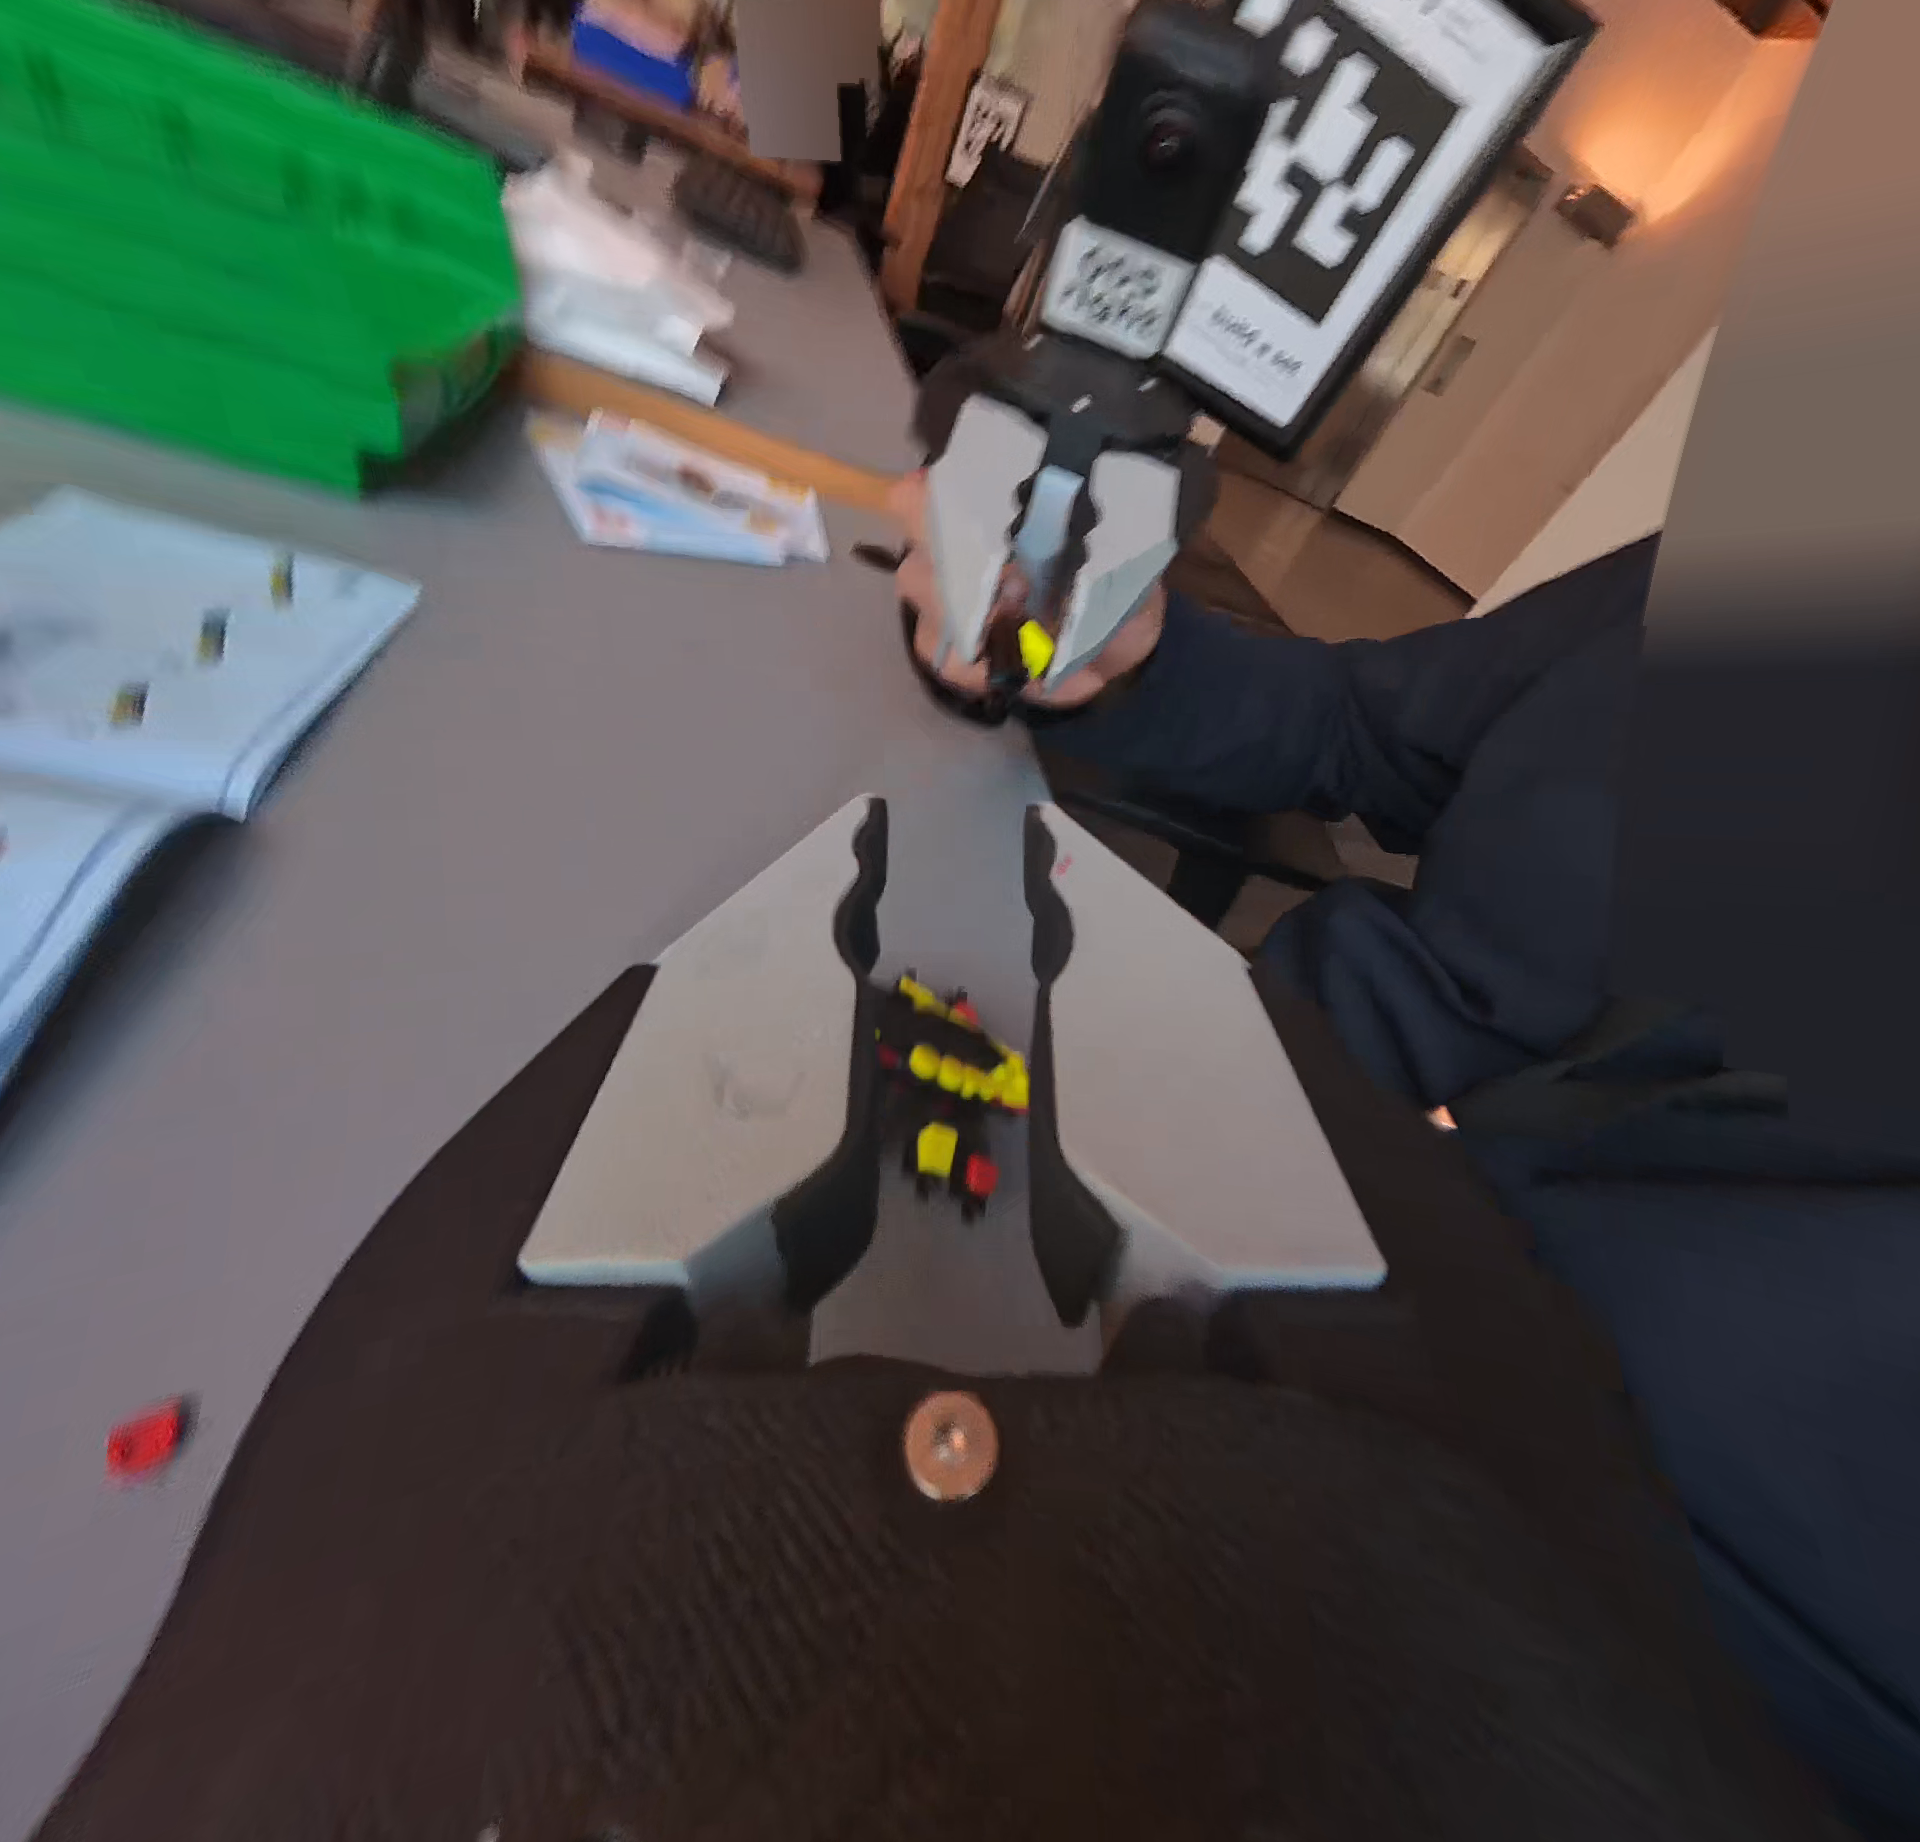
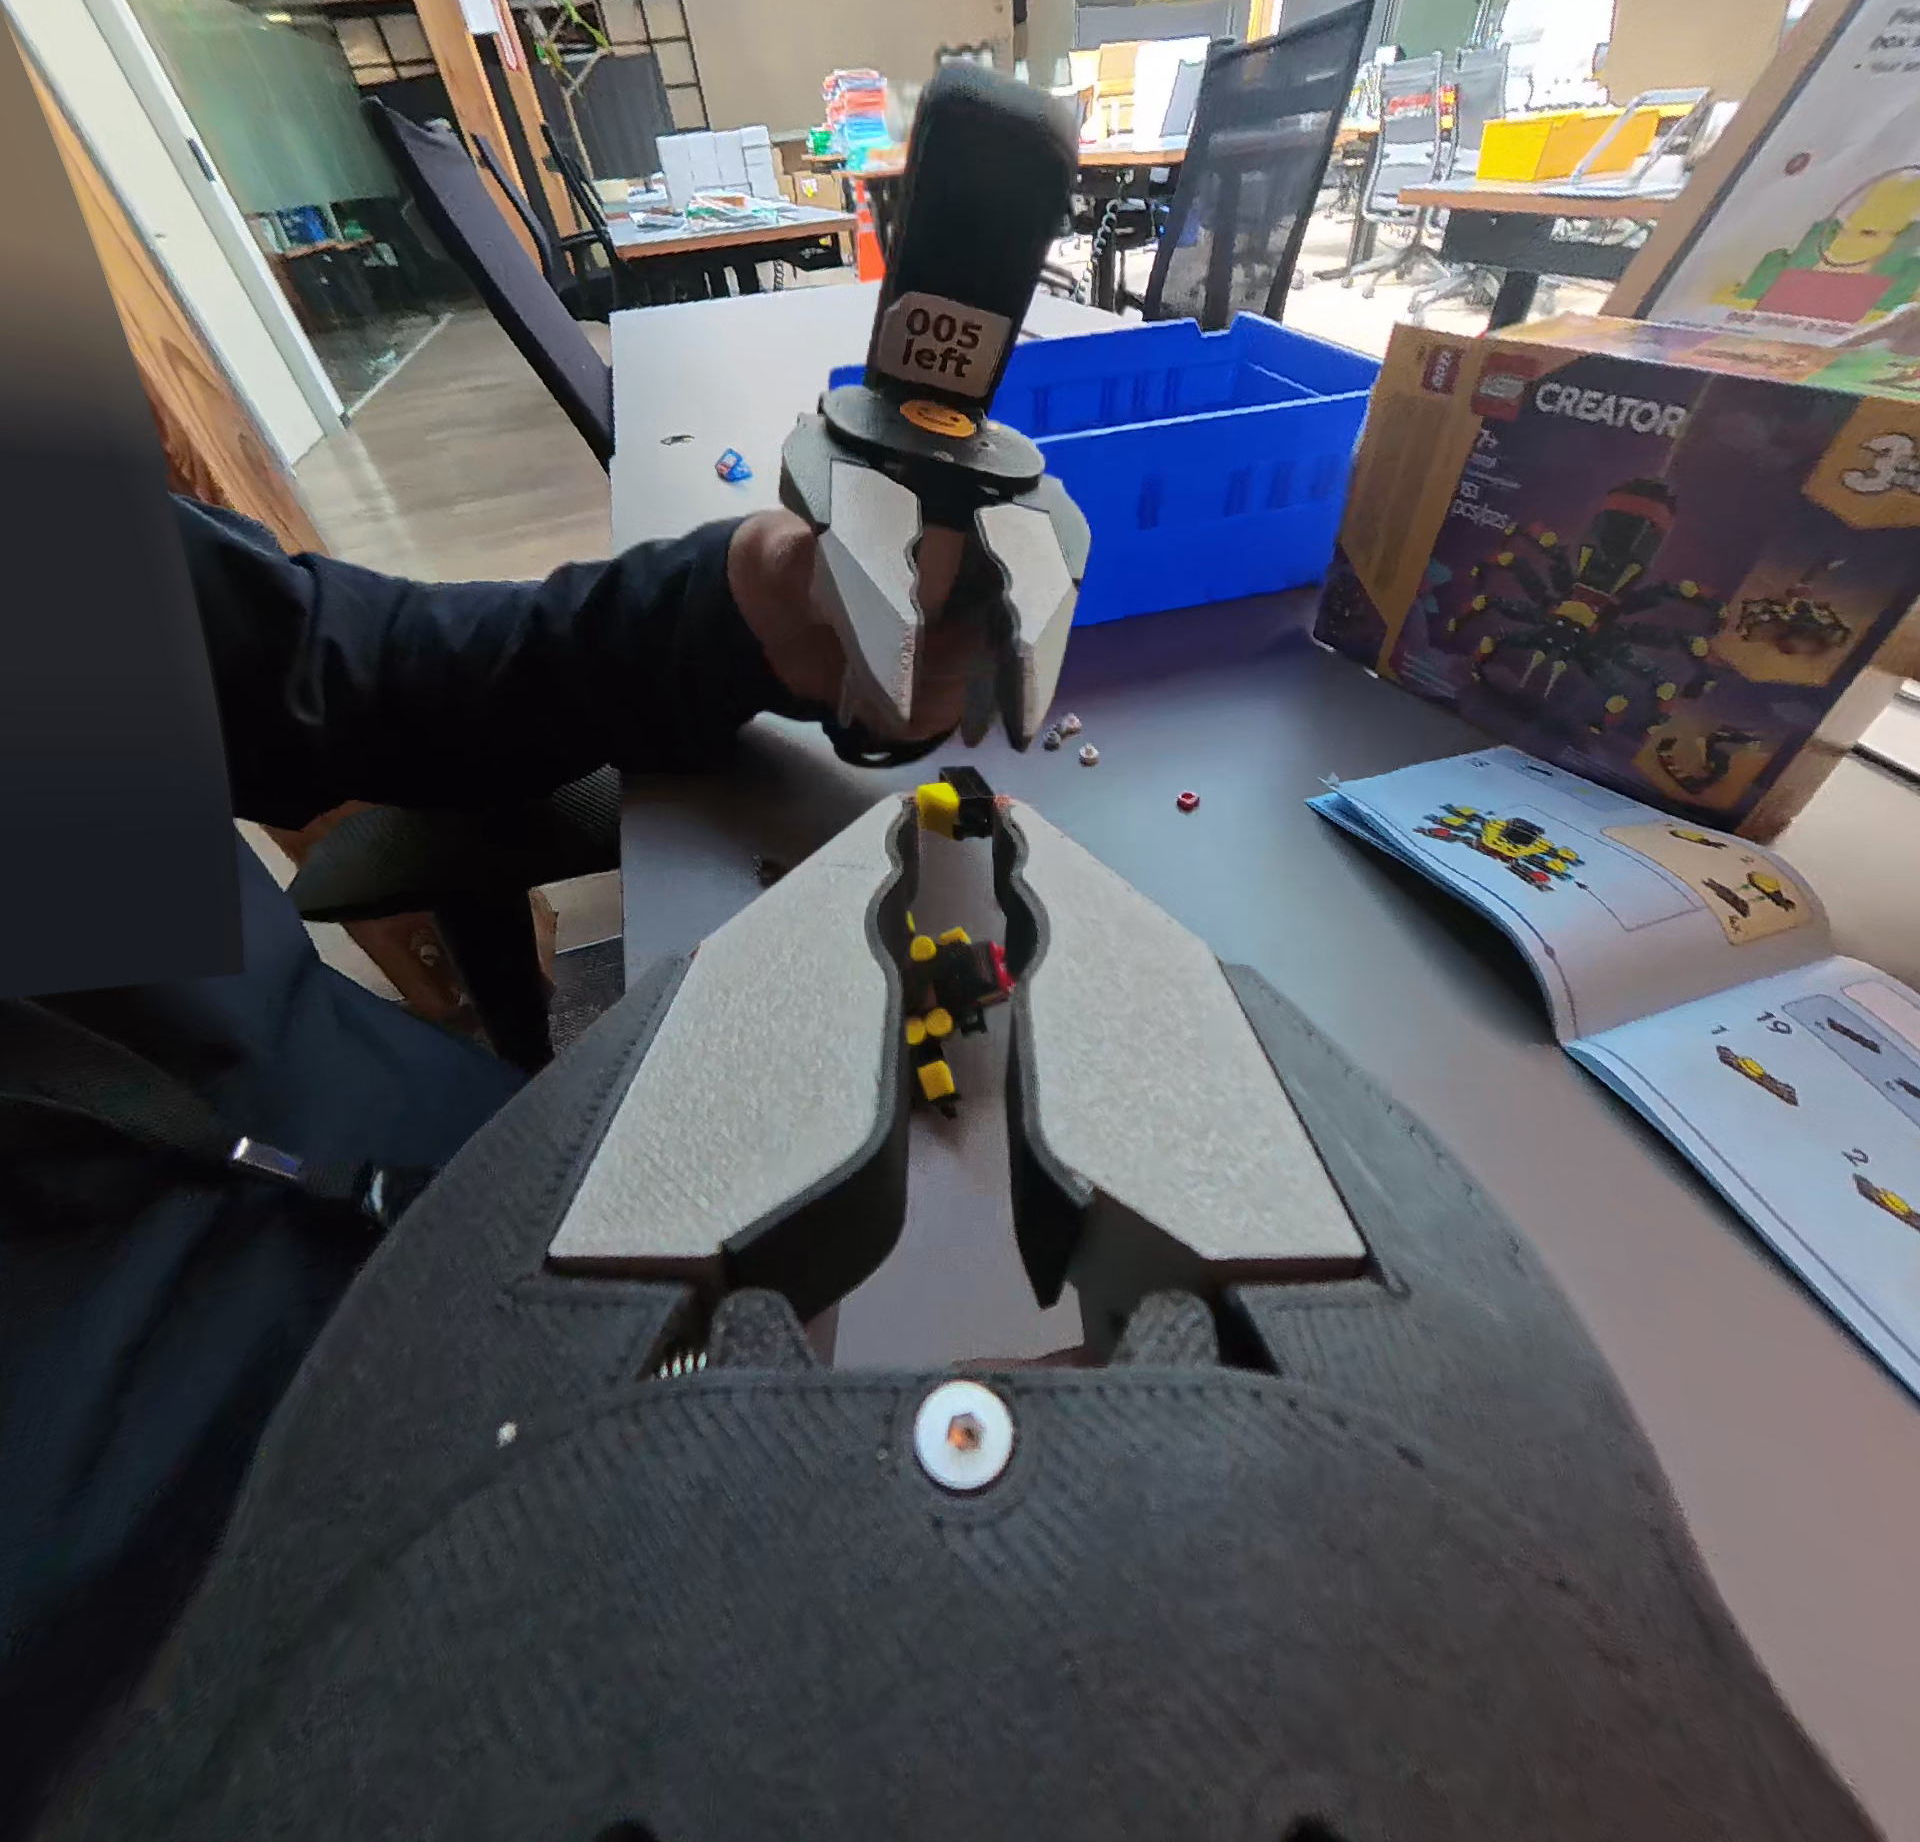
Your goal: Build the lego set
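A partly built black, yellow and red lego model (image 1: pixel 951 1086) lies on the grey table (image 1: pixel 582 753). My left gripper (image 1: pixel 956 816) is open and empty, hovering over the model, which shows between its fingers. My right gripper (image 2: pixel 953 818) is shut on a small yellow and black piece (image 2: pixel 948 805) at its tips, held above the model (image 2: pixel 951 992). In the left wrist view the right gripper (image 1: pixel 1018 675) faces me with the yellow piece (image 1: pixel 1034 646). In the right wrist view the left gripper (image 2: pixel 951 732) hangs open just beyond the piece.
An open instruction booklet (image 2: pixel 1662 961) and the lego box (image 2: pixel 1610 566) are on the right, with a blue bin (image 2: pixel 1195 462) behind. A green bin (image 1: pixel 208 234) stands far left. Loose pieces: red (image 1: pixel 145 1439), red (image 2: pixel 1188 801), grey (image 2: pixel 1070 732). A person's dark sleeve (image 1: pixel 1351 712) is at the table edge. My hands' fingertips stand some 4 cm from each other.
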{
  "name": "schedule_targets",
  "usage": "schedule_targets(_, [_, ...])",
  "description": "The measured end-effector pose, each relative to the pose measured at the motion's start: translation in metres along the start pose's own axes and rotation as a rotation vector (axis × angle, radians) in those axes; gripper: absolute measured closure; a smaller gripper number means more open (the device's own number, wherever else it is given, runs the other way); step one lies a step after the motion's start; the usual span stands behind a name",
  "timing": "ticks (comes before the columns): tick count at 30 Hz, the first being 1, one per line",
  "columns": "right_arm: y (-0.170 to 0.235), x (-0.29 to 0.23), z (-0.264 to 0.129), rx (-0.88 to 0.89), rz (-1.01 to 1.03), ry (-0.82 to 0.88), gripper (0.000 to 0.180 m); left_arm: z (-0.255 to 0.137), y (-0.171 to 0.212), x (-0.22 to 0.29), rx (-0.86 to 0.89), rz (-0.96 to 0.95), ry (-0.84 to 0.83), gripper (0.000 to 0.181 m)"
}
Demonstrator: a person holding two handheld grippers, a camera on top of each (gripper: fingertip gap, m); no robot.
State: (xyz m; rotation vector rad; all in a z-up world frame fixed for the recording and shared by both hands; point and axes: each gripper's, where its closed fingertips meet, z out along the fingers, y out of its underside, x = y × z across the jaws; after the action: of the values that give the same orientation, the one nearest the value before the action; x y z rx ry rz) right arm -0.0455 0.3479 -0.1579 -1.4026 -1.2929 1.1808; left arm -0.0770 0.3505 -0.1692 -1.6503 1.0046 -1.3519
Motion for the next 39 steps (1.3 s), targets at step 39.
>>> schedule_targets(39, [0.052,-0.005,0.001,-0.178,0.123,-0.091,0.169,0.035,0.058,-0.006,-0.277,-0.25,0.097,0.16])
